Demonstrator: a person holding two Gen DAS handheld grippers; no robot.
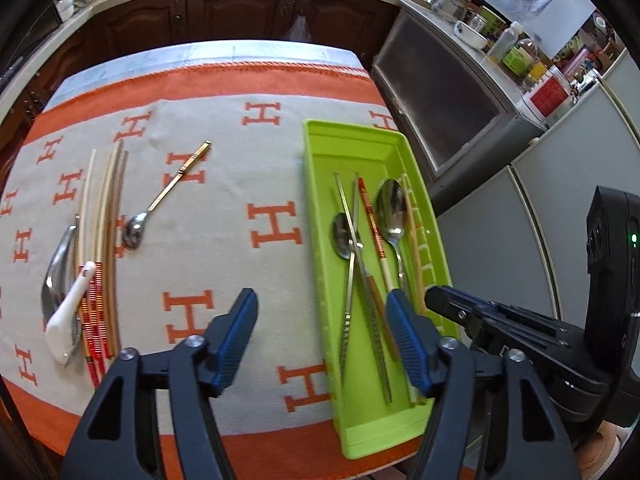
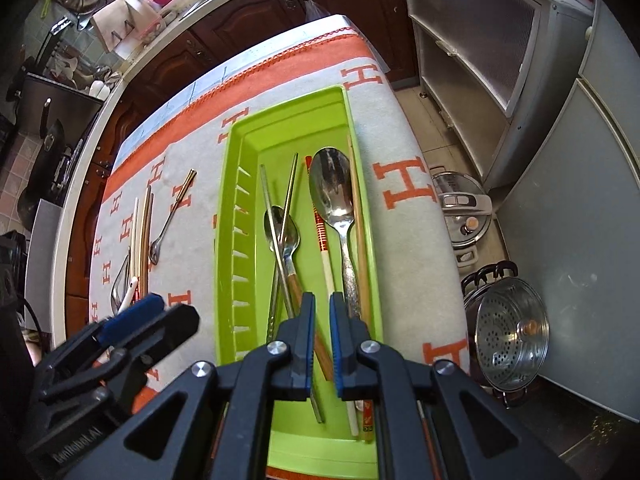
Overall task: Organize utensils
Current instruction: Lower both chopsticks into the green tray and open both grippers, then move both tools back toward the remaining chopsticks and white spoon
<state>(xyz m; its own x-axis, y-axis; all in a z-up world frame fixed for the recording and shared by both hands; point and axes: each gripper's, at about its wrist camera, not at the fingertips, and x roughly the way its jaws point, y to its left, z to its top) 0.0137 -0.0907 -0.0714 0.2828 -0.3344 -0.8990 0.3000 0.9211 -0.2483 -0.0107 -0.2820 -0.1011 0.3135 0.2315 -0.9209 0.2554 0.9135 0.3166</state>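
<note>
While the left tongs (image 1: 322, 312) gape empty, the right tongs (image 2: 322, 308) sit together over the green tray (image 2: 236, 208).

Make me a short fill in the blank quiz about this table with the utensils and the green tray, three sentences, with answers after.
1. The big metal spoon lies inside the ____ tray.
2. The white ceramic spoon rests on the patterned cloth, beside the bundle of ____.
3. The left gripper is ____, with nothing between its fingers, while the right gripper is shut.

Answers: green; chopsticks; open
</note>
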